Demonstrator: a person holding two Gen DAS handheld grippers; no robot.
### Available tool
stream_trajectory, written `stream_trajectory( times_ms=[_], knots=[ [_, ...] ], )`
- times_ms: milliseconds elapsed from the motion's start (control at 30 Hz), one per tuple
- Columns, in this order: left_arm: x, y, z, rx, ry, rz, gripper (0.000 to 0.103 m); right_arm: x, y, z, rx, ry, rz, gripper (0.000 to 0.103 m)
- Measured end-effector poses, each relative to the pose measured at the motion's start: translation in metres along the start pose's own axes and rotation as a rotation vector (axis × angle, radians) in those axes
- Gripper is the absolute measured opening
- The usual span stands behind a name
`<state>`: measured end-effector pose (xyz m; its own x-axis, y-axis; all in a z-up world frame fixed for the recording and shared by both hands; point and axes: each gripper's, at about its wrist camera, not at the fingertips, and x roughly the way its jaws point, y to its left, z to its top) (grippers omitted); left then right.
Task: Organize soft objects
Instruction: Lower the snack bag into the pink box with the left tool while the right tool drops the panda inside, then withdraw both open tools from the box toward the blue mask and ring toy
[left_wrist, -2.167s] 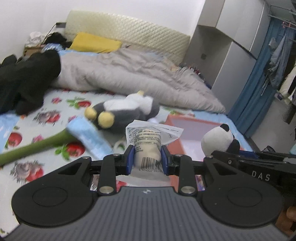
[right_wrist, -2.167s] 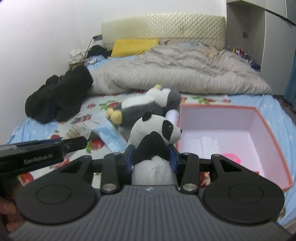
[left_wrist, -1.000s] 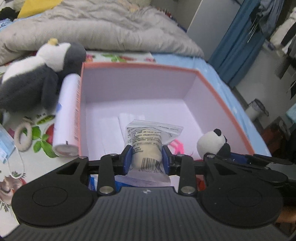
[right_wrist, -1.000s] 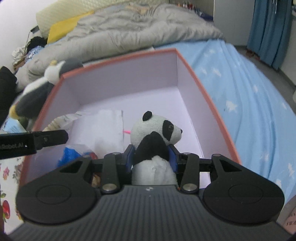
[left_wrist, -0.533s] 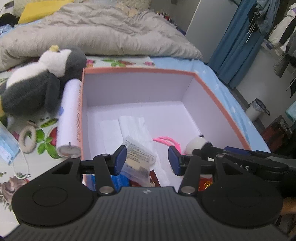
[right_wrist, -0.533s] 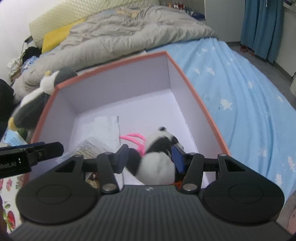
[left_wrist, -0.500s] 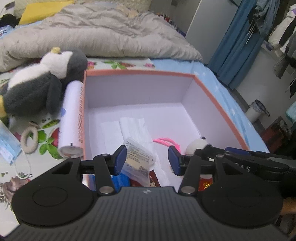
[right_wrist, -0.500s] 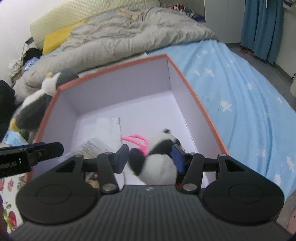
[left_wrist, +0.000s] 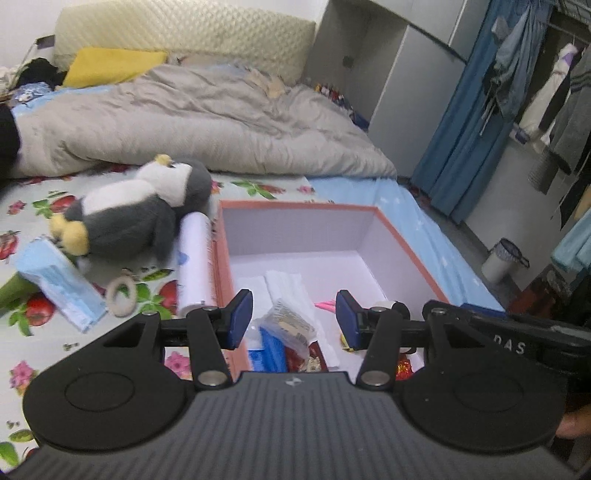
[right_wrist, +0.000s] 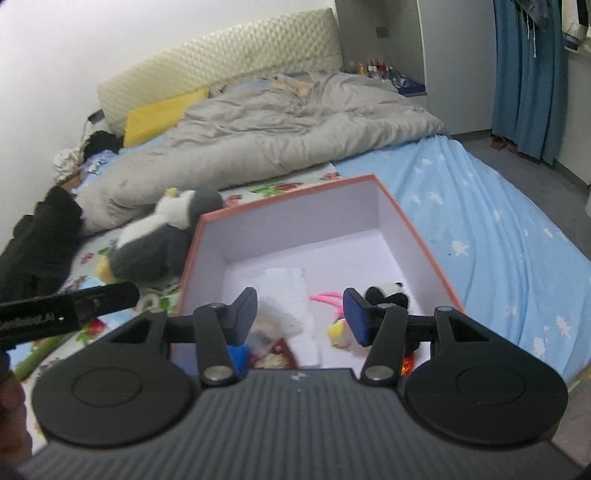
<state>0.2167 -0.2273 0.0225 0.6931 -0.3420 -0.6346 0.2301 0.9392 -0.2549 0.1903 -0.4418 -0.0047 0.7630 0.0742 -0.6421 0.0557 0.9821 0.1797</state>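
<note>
- Both tongs stand apart and hold nothing: the left tongs (left_wrist: 293, 315) at lower centre of the left wrist view, the right tongs (right_wrist: 301, 314) at lower centre of the right wrist view, both over the near end of the pink-rimmed box (left_wrist: 402, 242).
- The small panda plush (right_wrist: 386, 293) lies inside the box, right of centre in the right wrist view; the sealed packet (left_wrist: 286, 325) lies at the box's near left.
- Still outside, on the bed at centre left: the penguin plush (left_wrist: 136, 214), the white roll (left_wrist: 195, 262) touching the box wall, the blue mask pack (left_wrist: 59, 282) and a cord ring (left_wrist: 122, 291).
- Risk: the penguin is bulky and rounded, so narrow pads may slip off it or pinch only fur; it may also crowd the box.
- Risk: dragging the roll could nudge the light box.
- Hidden: the box's near wall and nearest contents sit behind the tong bodies; the penguin is blurred in the right wrist view.
</note>
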Motion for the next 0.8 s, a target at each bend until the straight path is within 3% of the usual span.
stream_trajectory(
  times_ms=[433,800],
  knots=[
    [-0.099,0.047,-0.035,-0.041,-0.081,0.027,0.056,-0.064,0.069,-0.031,-0.059,-0.046,0.084,0.054],
    [-0.143,0.101,-0.089,-0.096,-0.084,0.082,0.059,-0.079,0.114,-0.082,-0.083,-0.04,0.153,0.054]
  ],
)
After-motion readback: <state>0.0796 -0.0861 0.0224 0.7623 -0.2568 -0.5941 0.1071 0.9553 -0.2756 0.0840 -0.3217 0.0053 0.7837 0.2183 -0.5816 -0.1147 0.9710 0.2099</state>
